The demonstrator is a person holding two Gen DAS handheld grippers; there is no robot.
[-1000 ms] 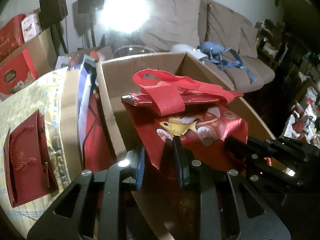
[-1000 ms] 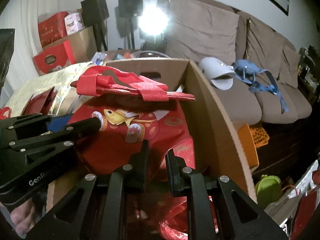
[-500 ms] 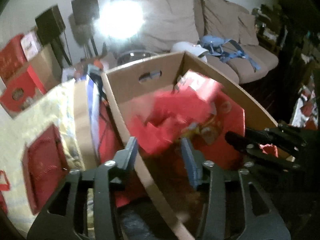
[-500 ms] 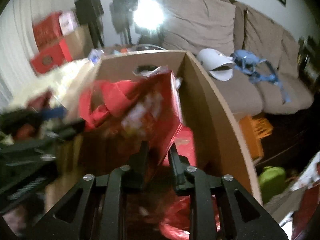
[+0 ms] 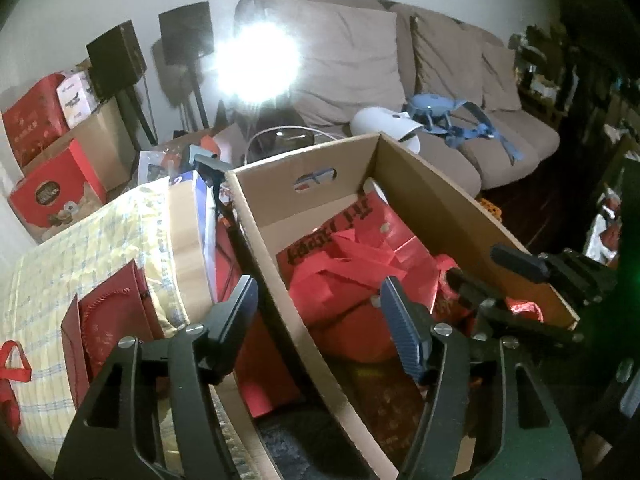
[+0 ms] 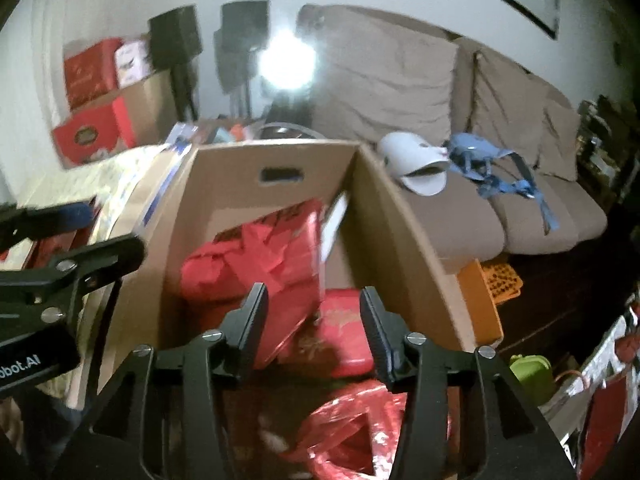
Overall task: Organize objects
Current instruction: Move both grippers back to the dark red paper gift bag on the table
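A red tote bag [image 5: 352, 264] with red handles lies inside the open cardboard box [image 5: 440, 200], leaning toward its far wall. The same red bag [image 6: 272, 264] and box [image 6: 384, 216] fill the middle of the right wrist view. My left gripper [image 5: 320, 312] hovers over the box's near left wall, its jaws opening with nothing pressed between them. My right gripper [image 6: 314, 320] hangs over the box's near end, jaws also opening, the bag lying loose beyond its pads. Each gripper shows at the edge of the other's view.
More red packets [image 6: 344, 340] and a red plastic bag [image 6: 352, 432] lie in the box's near end. A dark red paper bag [image 5: 108, 332] rests on the yellow checked cloth [image 5: 80, 248] to the left. A beige sofa [image 5: 460, 92] stands behind, red gift boxes [image 5: 52, 196] at far left.
Both grippers let go of the red tote bag, which dropped from above the box down into it. Both sets of jaws spread wider and the left gripper rose.
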